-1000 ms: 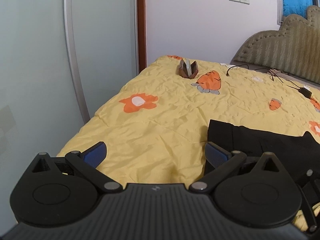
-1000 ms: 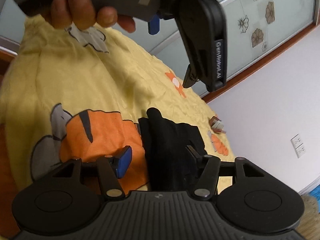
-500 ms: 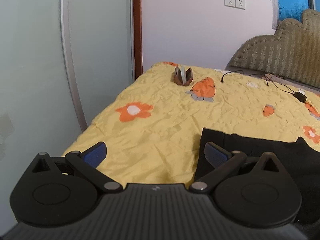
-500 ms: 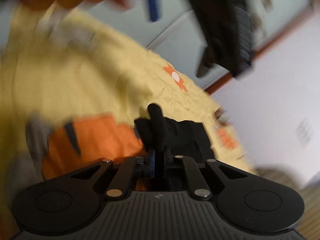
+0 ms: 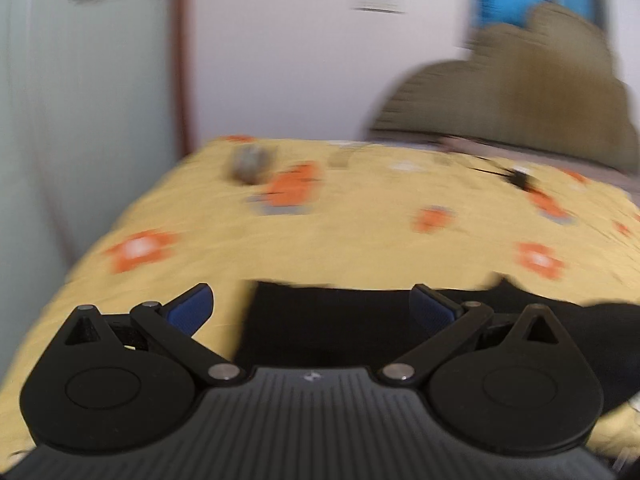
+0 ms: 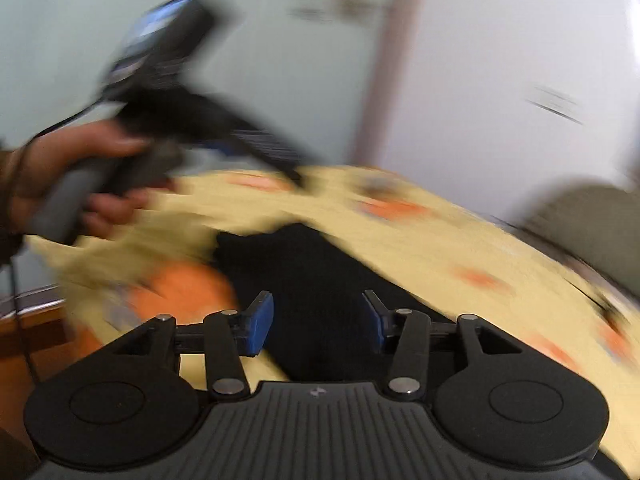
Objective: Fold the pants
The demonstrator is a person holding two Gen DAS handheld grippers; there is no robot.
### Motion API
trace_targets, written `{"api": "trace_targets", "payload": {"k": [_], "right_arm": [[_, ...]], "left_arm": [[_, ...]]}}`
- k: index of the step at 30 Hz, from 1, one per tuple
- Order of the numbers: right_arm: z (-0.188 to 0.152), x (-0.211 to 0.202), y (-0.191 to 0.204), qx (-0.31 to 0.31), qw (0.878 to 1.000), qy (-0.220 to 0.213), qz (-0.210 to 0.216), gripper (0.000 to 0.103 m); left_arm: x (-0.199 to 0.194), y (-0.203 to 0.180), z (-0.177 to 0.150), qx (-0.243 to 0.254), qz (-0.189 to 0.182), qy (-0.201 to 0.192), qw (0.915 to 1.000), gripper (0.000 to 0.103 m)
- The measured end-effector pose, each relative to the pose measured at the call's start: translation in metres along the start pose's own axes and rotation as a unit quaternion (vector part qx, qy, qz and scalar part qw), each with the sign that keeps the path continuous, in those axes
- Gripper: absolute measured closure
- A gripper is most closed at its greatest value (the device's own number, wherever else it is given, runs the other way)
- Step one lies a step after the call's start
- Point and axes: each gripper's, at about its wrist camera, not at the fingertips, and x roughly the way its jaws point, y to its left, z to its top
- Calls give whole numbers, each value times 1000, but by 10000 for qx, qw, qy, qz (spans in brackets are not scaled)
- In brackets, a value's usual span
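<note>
Having just pinched shut, the right tongs (image 6: 316, 322) are opening empty above the folded pants (image 6: 308, 280), the left tongs (image 5: 312, 312) gaping wide, suggesting folding is finishing.

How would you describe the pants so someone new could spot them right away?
Find the bed with the yellow bedspread printed with orange flowers and carrots. Near its front edge lie the black pants, flat. They are the only plain dark cloth there.
</note>
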Motion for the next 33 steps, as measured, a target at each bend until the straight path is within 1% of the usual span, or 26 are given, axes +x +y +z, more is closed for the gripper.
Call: {"api": "trace_targets", "payload": {"k": [1,2,3,4,5,6,7,8,9,10,12,13,14,15,16,18,19,21,22,25,27,28,29,30,31,33], "right_arm": [[-17,-20,-27,320,9985,105,-423,56],[-32,-36,-52,627,9944,231,-822,56],[-52,-59,-82,1030,9851,386,-1326,56],[-70,-81,-110,1444,9736,478,-1704,56],[-88,-102,-136,1906,9594,566,-2000,56],[-105,-124,-161,2404,9418,610,-2271,56],[-121,-147,-184,2945,9218,505,-2471,54],[-136,-167,-202,3470,9033,313,-2504,54],[-153,-186,-220,4070,8820,69,-2375,54],[-173,-203,-239,4804,8505,-238,-2127,54],[-207,-220,-257,5767,7939,-758,-1770,54],[-219,-222,-262,6053,7744,-864,-1626,54],[-228,-222,-264,6258,7588,-910,-1561,54],[-236,-227,-266,6400,7477,-989,-1466,54],[-243,-224,-266,6554,7372,-1109,-1213,54],[-245,-213,-267,6775,7209,-1165,-881,54],[-245,-207,-267,6873,7133,-1063,-859,54],[-246,-198,-270,7023,6997,-882,-970,54],[-247,-194,-269,7125,6882,-850,-1068,55],[-255,-192,-265,7359,6537,-1019,-1437,56],[-258,-196,-264,7448,6415,-1072,-1493,56],[-255,-197,-262,7433,6442,-1055,-1463,54],[-251,-194,-264,7319,6595,-987,-1406,54],[-247,-191,-268,7201,6715,-912,-1488,54],[-245,-191,-271,7175,6694,-935,-1684,54],[-250,-185,-285,7156,6649,-1071,-1854,54]], "left_arm": [[2,-21,0,182,-228,-25,9996,0],[4,-44,-2,362,-457,-47,9983,0],[6,-68,-4,549,-730,-54,9958,0],[7,-90,-6,705,-985,-43,9926,0],[9,-112,-9,862,-1255,-25,9883,0],[10,-135,-12,1033,-1509,1,9831,0],[11,-157,-15,1201,-1713,25,9779,0],[13,-176,-19,1346,-1850,34,9735,0],[14,-195,-23,1518,-1970,29,9686,0],[15,-212,-27,1677,-2015,17,9650,0],[17,-239,-34,1917,-2018,18,9605,0],[18,-251,-37,2021,-2045,31,9578,0],[19,-258,-40,2067,-2079,39,9561,0],[20,-262,-42,2092,-2115,45,9547,0],[21,-267,-44,2119,-2143,43,9535,0],[24,-270,-45,2153,-2134,52,9529,0],[26,-270,-45,2151,-2112,73,9535,0],[33,-269,-42,2109,-2086,134,9549,0],[34,-266,-42,2068,-2077,171,9559,0],[38,-263,-45,2004,-2038,285,9579,0],[37,-260,-47,2032,-2034,266,9574,0],[37,-260,-49,2068,-2065,265,9560,0],[38,-260,-51,2096,-2113,300,9542,0],[40,-262,-52,2118,-2155,363,9526,0],[42,-264,-54,2125,-2171,433,9518,0],[41,-269,-58,2111,-2234,454,9505,0]]}}
